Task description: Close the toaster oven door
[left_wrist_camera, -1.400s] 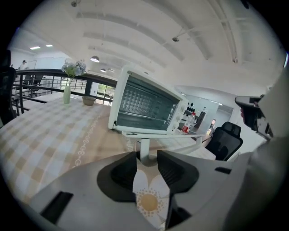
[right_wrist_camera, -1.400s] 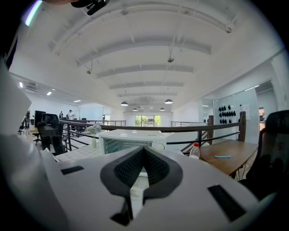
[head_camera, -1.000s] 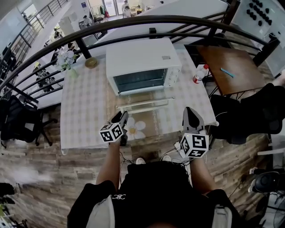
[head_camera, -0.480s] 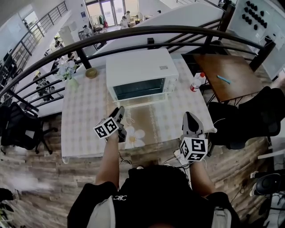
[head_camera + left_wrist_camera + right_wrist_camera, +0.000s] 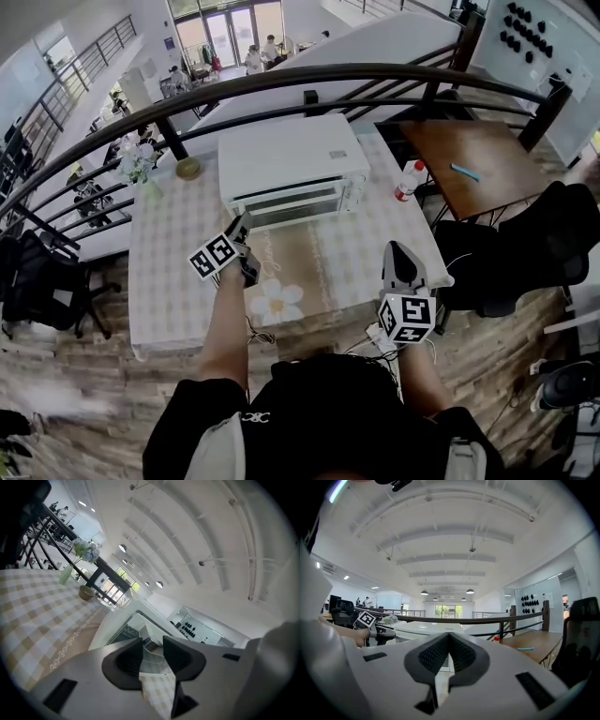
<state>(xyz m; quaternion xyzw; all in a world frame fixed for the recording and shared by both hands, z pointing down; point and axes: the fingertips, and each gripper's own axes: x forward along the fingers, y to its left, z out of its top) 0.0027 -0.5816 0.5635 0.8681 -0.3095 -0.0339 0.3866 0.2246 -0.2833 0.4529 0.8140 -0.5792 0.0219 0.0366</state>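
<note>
A white toaster oven [image 5: 291, 159] stands at the back of the checked table [image 5: 173, 262]. Its glass door [image 5: 286, 201] is swung up, almost against the oven's front. My left gripper [image 5: 244, 228] reaches to the door's lower left corner; whether it touches is not clear. In the left gripper view the left gripper [image 5: 152, 644] has its jaws apart and closing, with the oven front [image 5: 123, 632] showing through the gap and nothing pressed between the pads. My right gripper [image 5: 401, 251] hovers shut over the table's front right edge, holding nothing, and the oven [image 5: 430, 626] lies ahead of it.
A red-capped bottle [image 5: 405, 181] stands right of the oven. A flower vase [image 5: 139, 159] and a small bowl [image 5: 188, 168] sit at the table's back left. A dark railing [image 5: 309, 80] curves behind, and a brown desk [image 5: 478, 159] and black chair [image 5: 525, 244] are on the right.
The oven door has gone from lying flat open to nearly upright. My left gripper moved forward and up with it toward the oven. The right gripper has hardly moved.
</note>
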